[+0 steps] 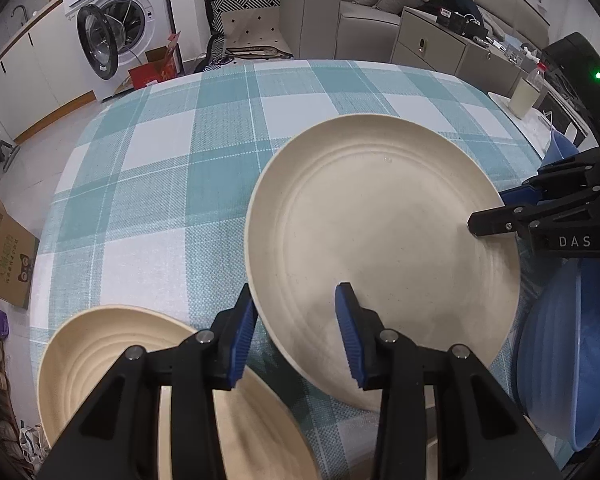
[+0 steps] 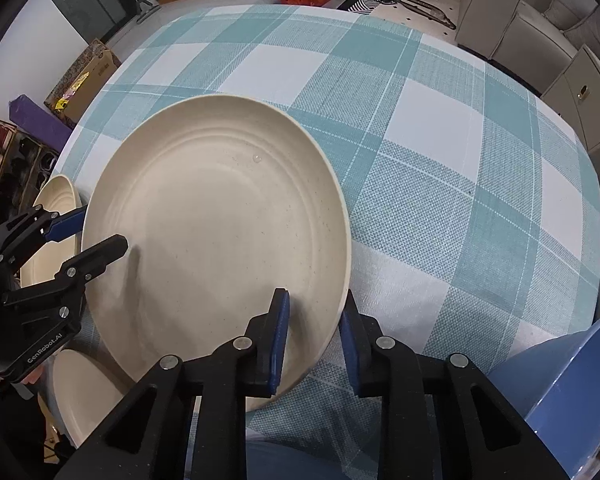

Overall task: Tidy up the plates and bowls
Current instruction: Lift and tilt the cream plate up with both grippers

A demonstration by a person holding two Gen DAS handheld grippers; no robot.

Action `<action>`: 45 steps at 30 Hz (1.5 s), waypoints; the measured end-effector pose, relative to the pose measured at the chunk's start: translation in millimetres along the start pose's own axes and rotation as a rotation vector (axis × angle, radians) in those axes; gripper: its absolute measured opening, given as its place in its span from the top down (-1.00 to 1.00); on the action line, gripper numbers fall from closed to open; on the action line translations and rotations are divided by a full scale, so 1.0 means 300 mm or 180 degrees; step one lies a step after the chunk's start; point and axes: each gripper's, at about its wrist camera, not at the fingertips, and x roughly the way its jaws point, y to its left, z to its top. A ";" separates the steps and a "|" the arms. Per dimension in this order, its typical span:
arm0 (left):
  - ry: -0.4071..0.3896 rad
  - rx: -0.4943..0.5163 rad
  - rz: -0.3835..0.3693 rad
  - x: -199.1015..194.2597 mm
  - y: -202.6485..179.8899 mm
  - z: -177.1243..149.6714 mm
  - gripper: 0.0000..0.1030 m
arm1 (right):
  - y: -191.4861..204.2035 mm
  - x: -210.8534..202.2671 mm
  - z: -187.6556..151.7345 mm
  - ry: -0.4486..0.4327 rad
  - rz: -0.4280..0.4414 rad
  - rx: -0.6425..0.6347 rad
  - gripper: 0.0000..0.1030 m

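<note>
Plate (image 1: 380,240), round, cream, concentric ridges, speckled matte.

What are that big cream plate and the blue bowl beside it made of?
The cream plate looks like matte plastic or wheat-straw composite: dull surface, tiny dark specks, moulded rings. The blue bowl seems to be smooth plastic with a faint sheen, though I can't be sure.

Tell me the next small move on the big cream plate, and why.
Probably close the left gripper onto the rim of the large plate before any lift. Its pads straddle that rim with gaps showing, while the right gripper looks shut on the opposite edge.
</note>
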 end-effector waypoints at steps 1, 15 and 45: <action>-0.0015 -0.0010 0.0006 -0.005 0.003 0.001 0.26 | 0.004 -0.003 0.001 -0.0005 -0.0003 -0.0008 0.53; -0.0233 -0.0101 0.0029 -0.105 0.033 0.000 0.26 | 0.003 -0.121 -0.038 -0.0174 -0.0008 -0.0040 0.53; -0.0799 -0.0203 0.0195 -0.466 0.082 -0.153 0.26 | 0.266 -0.451 -0.188 -0.0674 -0.0049 -0.0236 0.53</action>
